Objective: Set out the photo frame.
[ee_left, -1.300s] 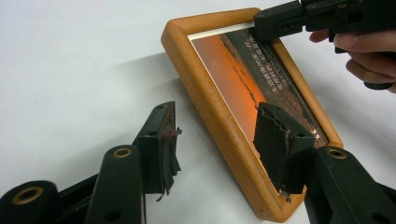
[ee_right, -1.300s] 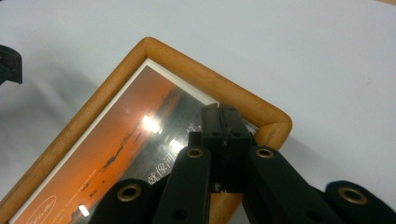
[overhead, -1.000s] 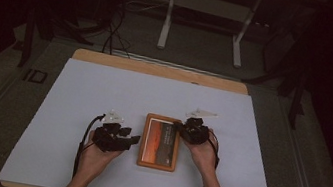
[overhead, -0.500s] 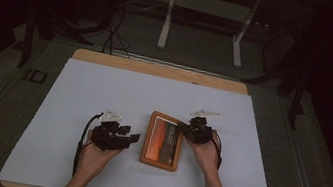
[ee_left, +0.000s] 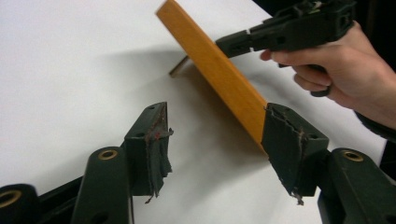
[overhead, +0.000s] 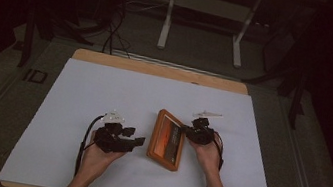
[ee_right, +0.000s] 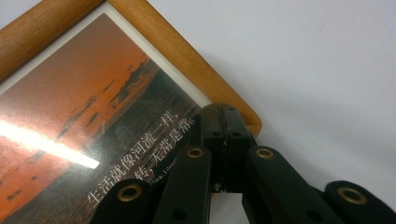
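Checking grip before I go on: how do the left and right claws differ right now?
The left claw is open, its jaws spread beside the wooden picture frame; the right claw is shut on the frame's edge. The left holds nothing; the right tilts the frame off the white table. Both are black, hand-held.
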{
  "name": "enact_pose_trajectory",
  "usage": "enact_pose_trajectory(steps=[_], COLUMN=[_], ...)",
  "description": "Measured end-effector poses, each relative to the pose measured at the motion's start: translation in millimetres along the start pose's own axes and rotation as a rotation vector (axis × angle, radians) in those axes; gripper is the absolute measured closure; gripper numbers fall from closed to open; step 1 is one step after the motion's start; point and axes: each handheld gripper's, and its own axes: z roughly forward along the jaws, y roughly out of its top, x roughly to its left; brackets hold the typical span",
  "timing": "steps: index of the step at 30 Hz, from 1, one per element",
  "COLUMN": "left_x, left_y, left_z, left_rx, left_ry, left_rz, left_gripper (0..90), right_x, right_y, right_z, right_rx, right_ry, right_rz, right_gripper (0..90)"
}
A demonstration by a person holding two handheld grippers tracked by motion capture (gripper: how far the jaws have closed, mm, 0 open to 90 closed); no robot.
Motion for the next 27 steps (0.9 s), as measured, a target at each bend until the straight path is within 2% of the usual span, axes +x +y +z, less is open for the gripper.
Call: enact_pose_trajectory(steps=[7, 18, 23, 27], left_x=[-9.6, -21.2, -26.2, -25.7], left_y=[0.2, -2.7, -3.4, -5.0], left_z=[4.9, 23.7, 34.1, 41.0], left_rx=[0.014, 0.058, 0.08, 0.078], left_ry=[-0.025, -0.01, -0.011, -0.035], left_rz=[0.01, 0.002, 0.006, -0.025], left_gripper=[33.8, 20.1, 19.0, 22.9], right_x=[-0.2, -0.7, -0.2, -0.4], right_y=[-0.9, -2.0, -2.1, -2.4], right_z=[-0.1, -0.2, -0.1, -0.1], right_rx=[-0.006, -0.013, -0.014, -0.016], right_ry=[0.001, 0.005, 0.001, 0.003], right_rz=[0.004, 0.008, 0.008, 0.008], right_gripper=[90.0, 90.0, 90.0, 90.0])
